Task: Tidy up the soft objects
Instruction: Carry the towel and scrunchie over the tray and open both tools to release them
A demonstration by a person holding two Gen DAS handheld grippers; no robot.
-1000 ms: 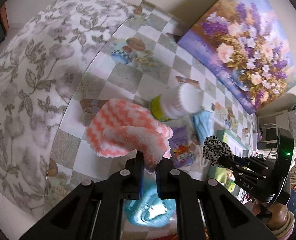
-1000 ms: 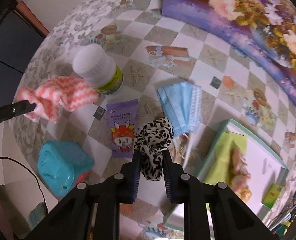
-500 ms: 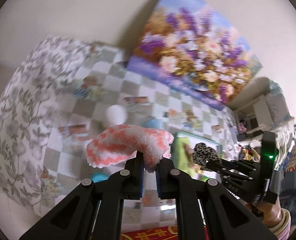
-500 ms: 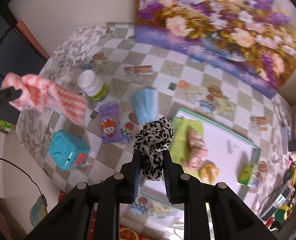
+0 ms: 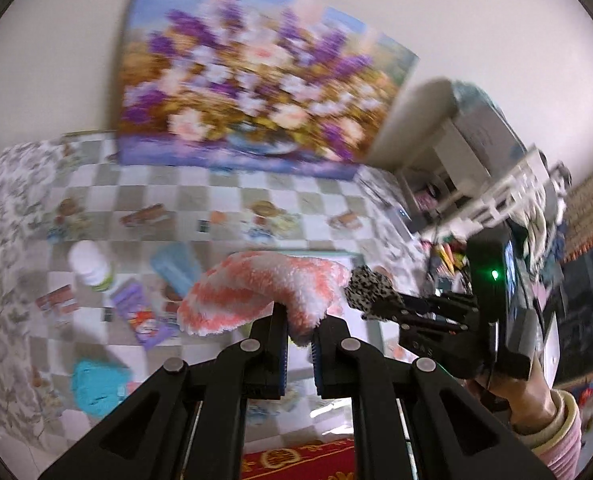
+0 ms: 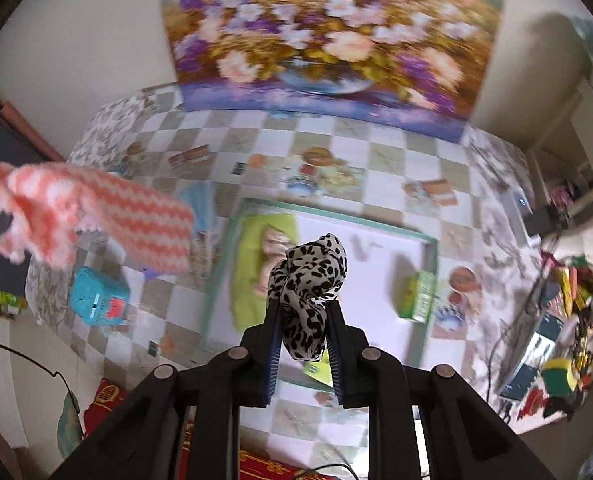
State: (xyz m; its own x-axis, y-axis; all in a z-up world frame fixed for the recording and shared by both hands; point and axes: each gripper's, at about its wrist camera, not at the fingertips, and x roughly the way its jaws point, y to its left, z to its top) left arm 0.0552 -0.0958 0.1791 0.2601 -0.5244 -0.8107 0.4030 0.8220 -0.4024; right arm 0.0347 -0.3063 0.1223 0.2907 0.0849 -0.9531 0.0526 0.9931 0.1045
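My left gripper (image 5: pixel 299 330) is shut on a fluffy orange-and-white zigzag cloth (image 5: pixel 256 288) and holds it high above the table; the cloth also shows at the left of the right wrist view (image 6: pixel 96 220). My right gripper (image 6: pixel 302 320) is shut on a black-and-white leopard-print scrunchie (image 6: pixel 308 276), also held high; it shows in the left wrist view (image 5: pixel 370 290) just right of the cloth. Below lies a white tray with a green rim (image 6: pixel 376 232) holding a lime-green cloth (image 6: pixel 252 272) and a small green box (image 6: pixel 418 296).
On the checkered tablecloth lie a blue face mask (image 5: pixel 176 268), a white bottle (image 5: pixel 90 266), a purple wipes packet (image 5: pixel 140 312) and a turquoise toy (image 6: pixel 96 296). A flower painting (image 6: pixel 320 40) leans on the back wall. Cluttered shelves stand at the right (image 6: pixel 568 300).
Both grippers have risen well above the table with their cloth items and swung right, so the tray now lies below them. Both stay shut.
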